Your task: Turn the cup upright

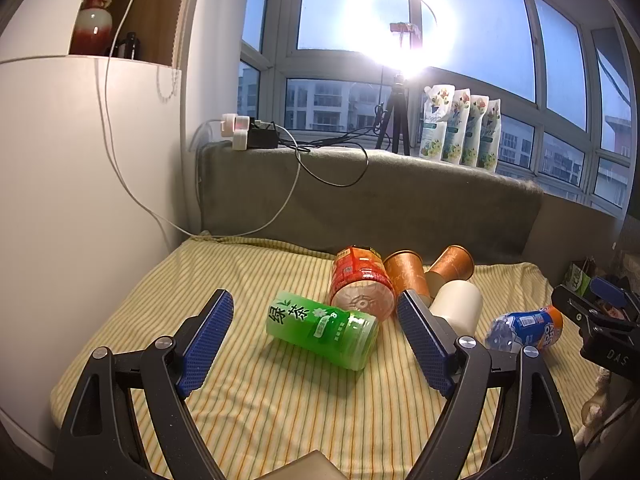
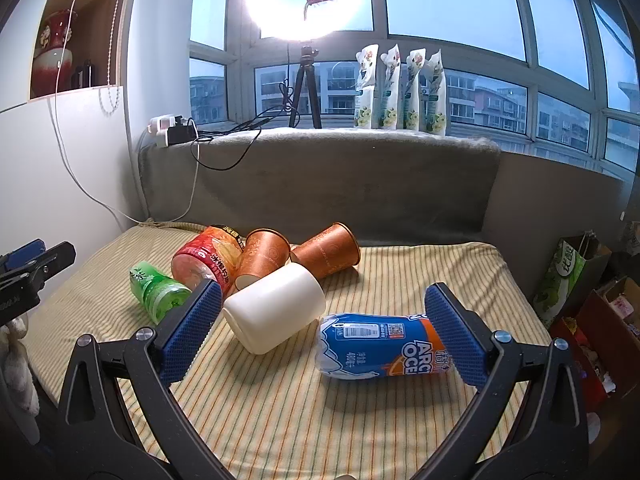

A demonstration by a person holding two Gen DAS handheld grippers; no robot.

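Note:
A white cup [image 2: 276,314] lies on its side on the striped cloth [image 2: 280,400], its base toward me; it also shows in the left wrist view [image 1: 460,306]. Two copper paper cups [image 2: 264,258] [image 2: 330,250] lie on their sides behind it, also visible in the left wrist view [image 1: 406,272] [image 1: 452,264]. My right gripper [image 2: 324,334] is open, its jaws wide apart, just in front of the white cup and the blue bottle [image 2: 384,346]. My left gripper [image 1: 316,340] is open in front of the green bottle [image 1: 324,330].
A red bottle [image 1: 360,280] lies beside the green one. A grey cushion wall [image 2: 320,184] backs the cloth, with cables, a plug strip [image 2: 168,130], a ring light tripod [image 2: 306,92] and several pouches [image 2: 400,88] on the sill. Bags [image 2: 572,276] stand at the right.

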